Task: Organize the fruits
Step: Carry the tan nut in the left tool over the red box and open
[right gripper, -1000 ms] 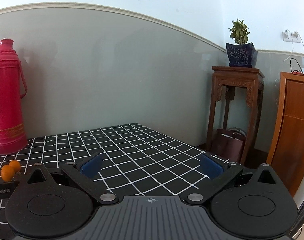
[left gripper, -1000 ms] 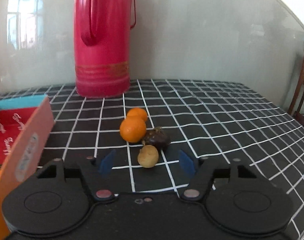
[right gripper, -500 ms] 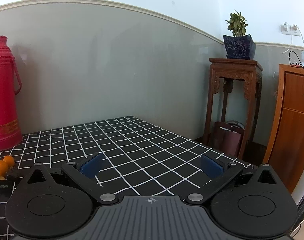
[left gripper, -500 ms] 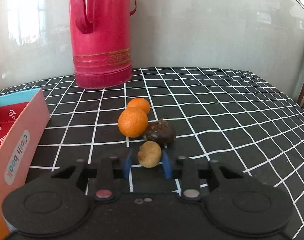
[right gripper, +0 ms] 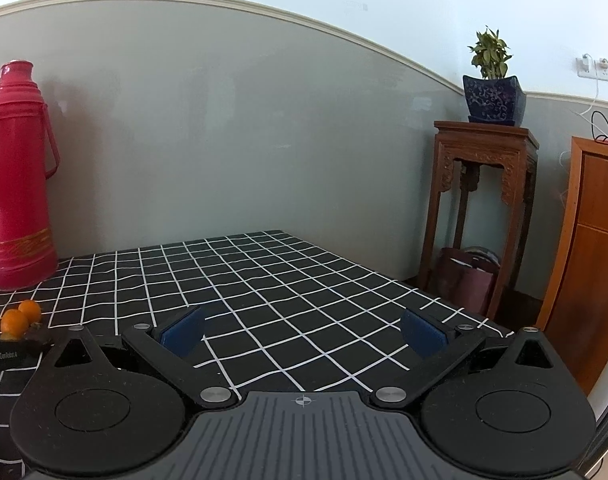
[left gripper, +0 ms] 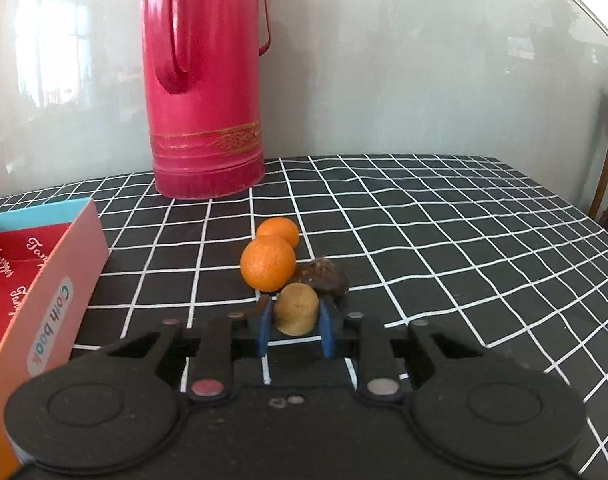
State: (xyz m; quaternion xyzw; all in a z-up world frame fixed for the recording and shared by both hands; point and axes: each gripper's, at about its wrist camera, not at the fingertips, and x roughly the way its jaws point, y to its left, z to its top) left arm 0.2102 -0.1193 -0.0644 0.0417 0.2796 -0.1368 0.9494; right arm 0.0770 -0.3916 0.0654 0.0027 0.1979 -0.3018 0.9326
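At the far left your open card box waits with smooth walls, likely for the fruit. Next, your left gripper has closed its blue pads on the little round tan fruit, which sits on the checked cloth, touching a bumpy orange and a dark wrinkly fruit. Your right gripper hangs wide open over bare cloth, holding nothing.

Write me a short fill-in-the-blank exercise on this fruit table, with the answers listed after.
1. The left gripper is shut on the small ____ fruit.
2. The right gripper is ____, with nothing between its pads.
3. The two oranges sit in front of a tall ____ thermos.
4. The tablecloth is black with ____ grid lines.

Answers: tan; open; red; white
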